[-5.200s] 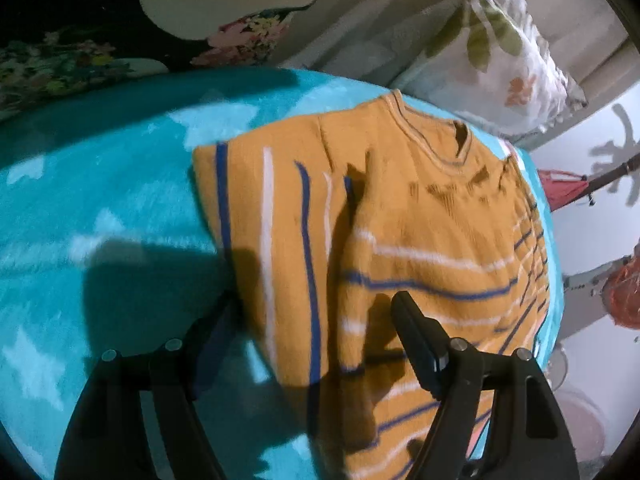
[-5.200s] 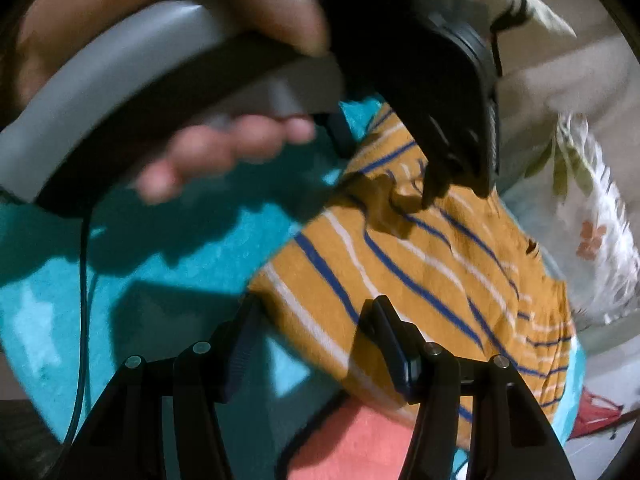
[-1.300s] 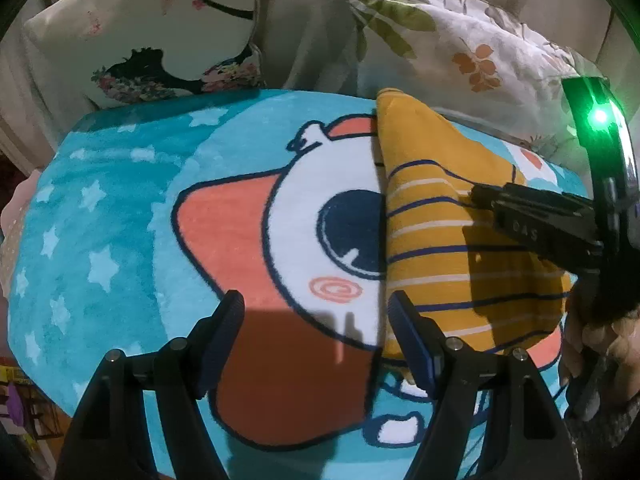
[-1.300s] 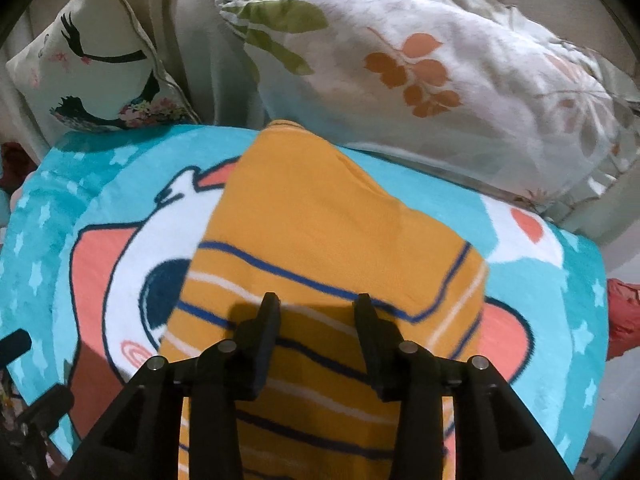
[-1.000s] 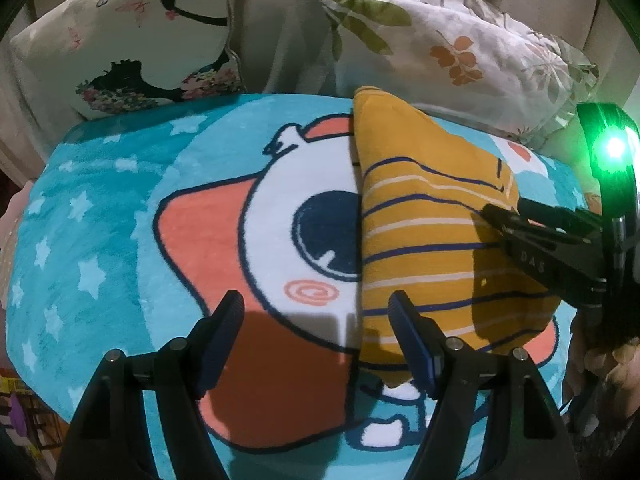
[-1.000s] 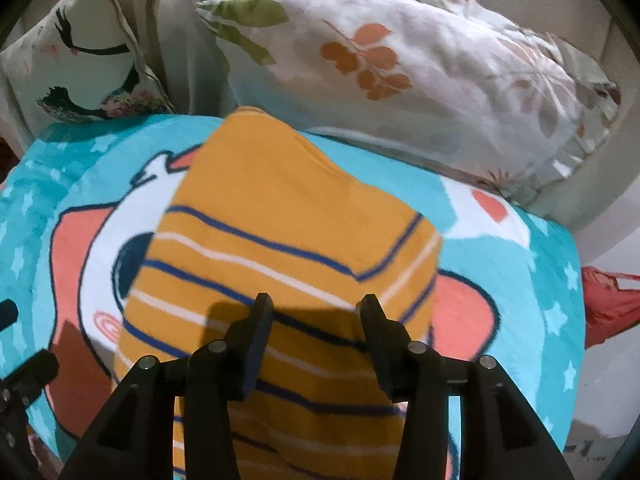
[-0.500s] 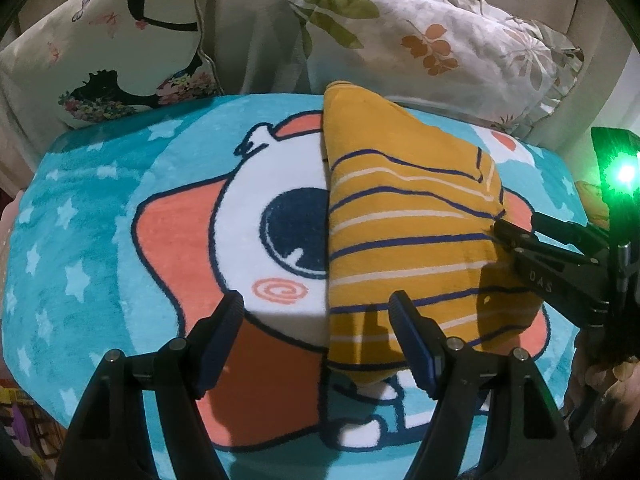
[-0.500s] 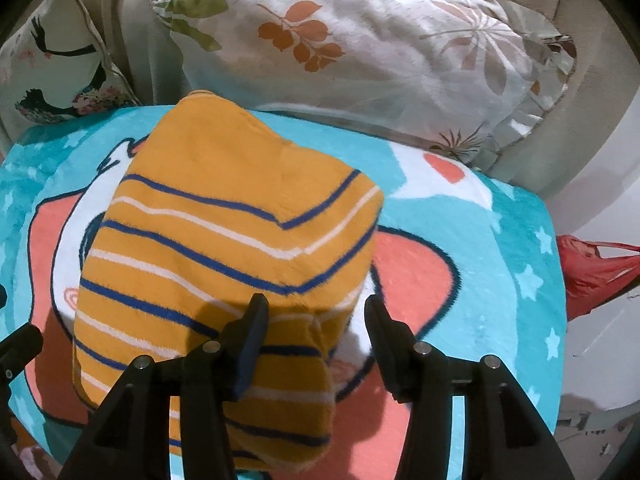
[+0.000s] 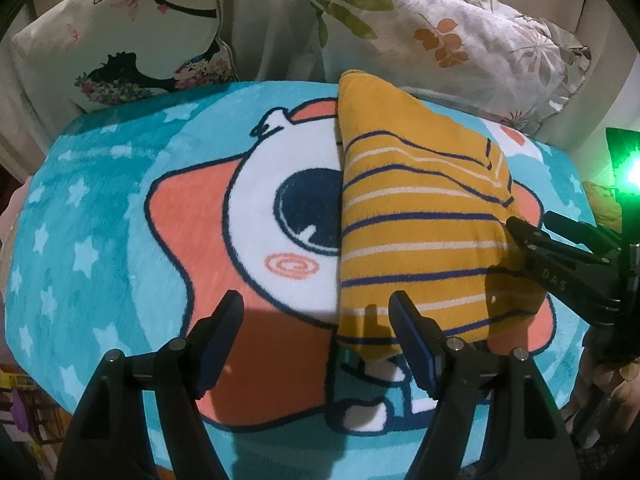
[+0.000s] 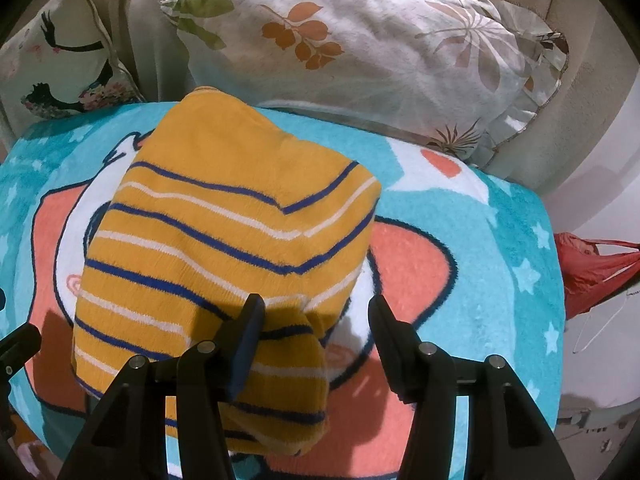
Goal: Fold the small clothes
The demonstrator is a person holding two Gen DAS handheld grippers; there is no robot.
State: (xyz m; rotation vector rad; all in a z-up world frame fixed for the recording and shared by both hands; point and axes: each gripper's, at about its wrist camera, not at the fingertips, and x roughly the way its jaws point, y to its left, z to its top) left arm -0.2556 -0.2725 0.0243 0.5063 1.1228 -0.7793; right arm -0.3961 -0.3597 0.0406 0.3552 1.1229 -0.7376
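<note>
We see a yellow sweater (image 10: 224,240) with blue and white stripes. It is folded into a thick block and lies on a blue blanket (image 10: 500,260) with white stars and a big cartoon face on it.

In the right wrist view the sweater fills the middle and the 9 o'clock side. One folded corner hangs toward 6 o'clock. Our right gripper (image 10: 316,316) points down at that corner. Its jaws are opening. The left finger (image 10: 244,332) sits over the cloth and the other finger is over the bare blanket. The corner lies between them, but the pads do not squeeze it.

In the left wrist view the sweater lies from the middle out toward 3 o'clock. Our left gripper (image 9: 316,312) is at 6 o'clock with its jaws wide apart. The near edge of the sweater lies between the fingers, but nothing is pinched. The right gripper (image 9: 560,256) comes in from 3 o'clock there, just beside the sweater's edge. A green light (image 9: 628,168) shines above it.

Behind the blanket, at 12 o'clock, rests a white pillow with leaves (image 10: 360,48). At 10 o'clock is a cushion with a bird picture (image 10: 60,60). A red cloth (image 10: 592,268) hangs at 3 o'clock, off the blanket.
</note>
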